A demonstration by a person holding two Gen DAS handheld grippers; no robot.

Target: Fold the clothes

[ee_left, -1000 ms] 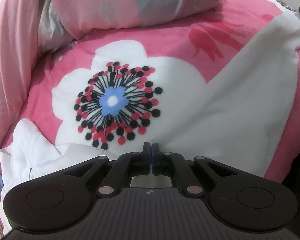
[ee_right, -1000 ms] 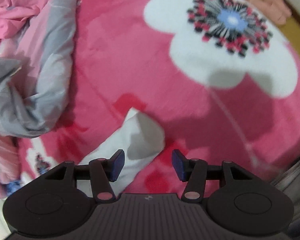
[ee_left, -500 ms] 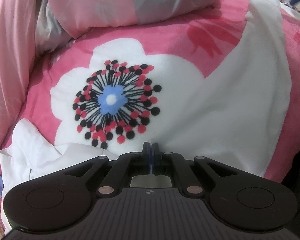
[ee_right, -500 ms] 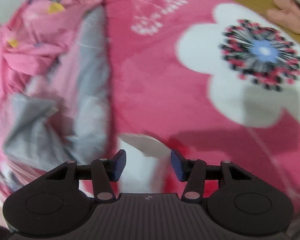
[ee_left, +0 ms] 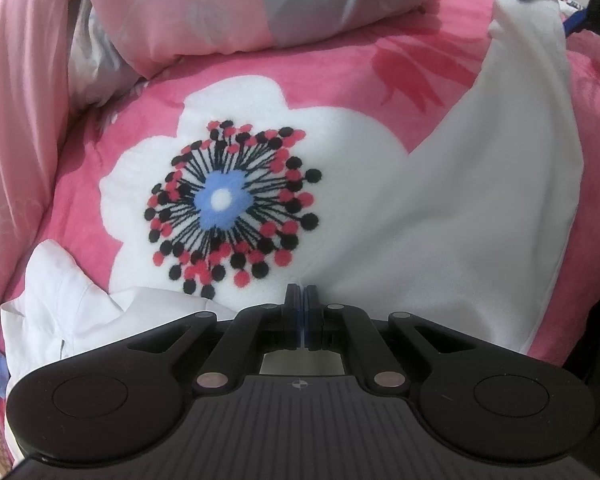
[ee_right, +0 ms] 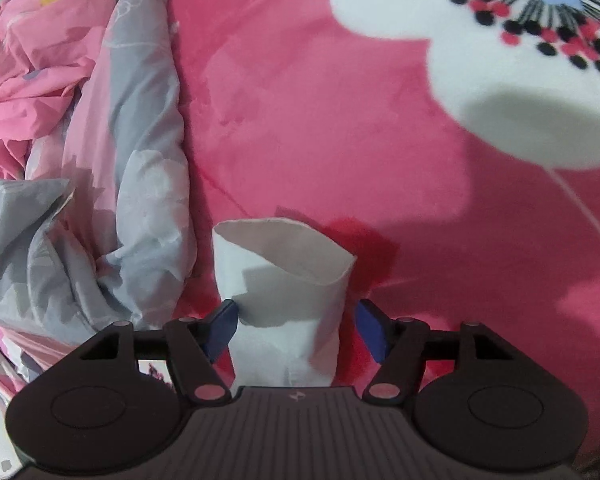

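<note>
My left gripper (ee_left: 301, 294) is pinched on the thin white cotton garment (ee_left: 480, 216), which lies smooth beside the blue-centred flower (ee_left: 220, 200) on the pink fleece blanket (ee_right: 320, 120). My right gripper (ee_right: 298, 320) stands wide around its open sleeve end (ee_right: 284, 264).

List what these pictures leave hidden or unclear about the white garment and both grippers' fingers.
- Left wrist view: the left gripper is shut; its body hides whether fabric is pinched.
- Right wrist view: the white garment runs under the open right gripper; its lower part is hidden.
- Garment type: unclear, edges cut off.
</note>
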